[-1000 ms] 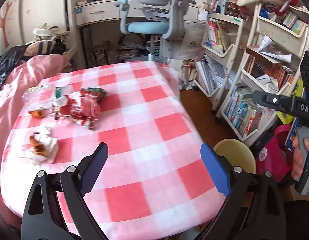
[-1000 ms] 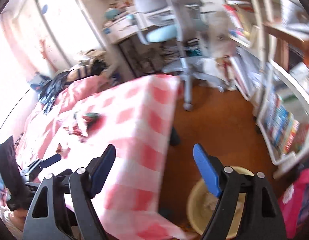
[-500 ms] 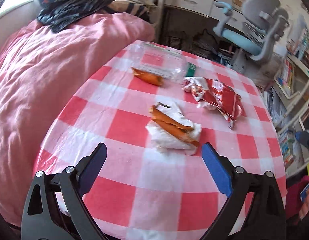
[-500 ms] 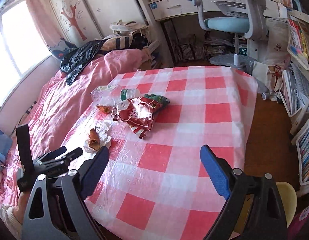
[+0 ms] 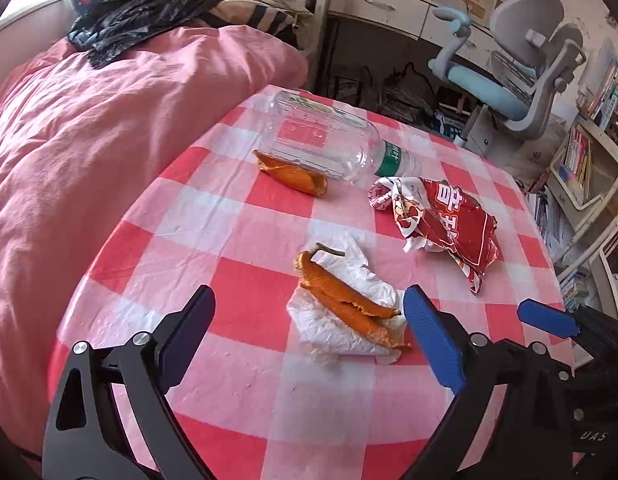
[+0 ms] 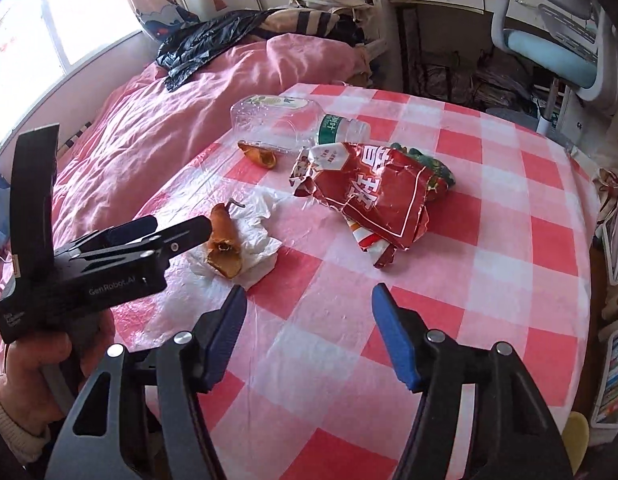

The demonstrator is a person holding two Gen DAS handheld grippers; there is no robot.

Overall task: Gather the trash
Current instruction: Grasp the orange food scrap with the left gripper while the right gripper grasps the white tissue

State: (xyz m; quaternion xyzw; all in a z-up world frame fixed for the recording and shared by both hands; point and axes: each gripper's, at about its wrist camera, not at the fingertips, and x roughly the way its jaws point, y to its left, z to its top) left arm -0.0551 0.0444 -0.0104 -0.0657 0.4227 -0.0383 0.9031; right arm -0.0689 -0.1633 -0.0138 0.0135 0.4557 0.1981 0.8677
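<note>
Trash lies on the red-and-white checked tablecloth [image 5: 245, 292]. A crumpled white tissue [image 5: 341, 336] carries an orange peel [image 5: 345, 300]. Farther back lie a clear plastic bottle [image 5: 325, 140] on its side, a second peel [image 5: 291, 174] and a torn red snack bag [image 5: 441, 228]. My left gripper [image 5: 309, 336] is open just in front of the tissue, whose near edge lies between its fingers. My right gripper [image 6: 311, 334] hovers over bare cloth, its jaws closing on nothing. From it I see the snack bag [image 6: 377, 196], the tissue [image 6: 257, 240], the bottle [image 6: 285, 124] and my left gripper [image 6: 181, 226].
A pink duvet [image 5: 89, 152] with a black bag [image 5: 141, 20] on it borders the table on the left. A blue office chair [image 5: 509, 80] and a desk stand behind, with bookshelves [image 5: 589, 160] to the right. A yellow tub [image 6: 575, 432] sits on the floor at the right.
Both views swung from the room's right side onto the table and came closer to the trash. The right gripper's jaws have narrowed. The left gripper stays wide.
</note>
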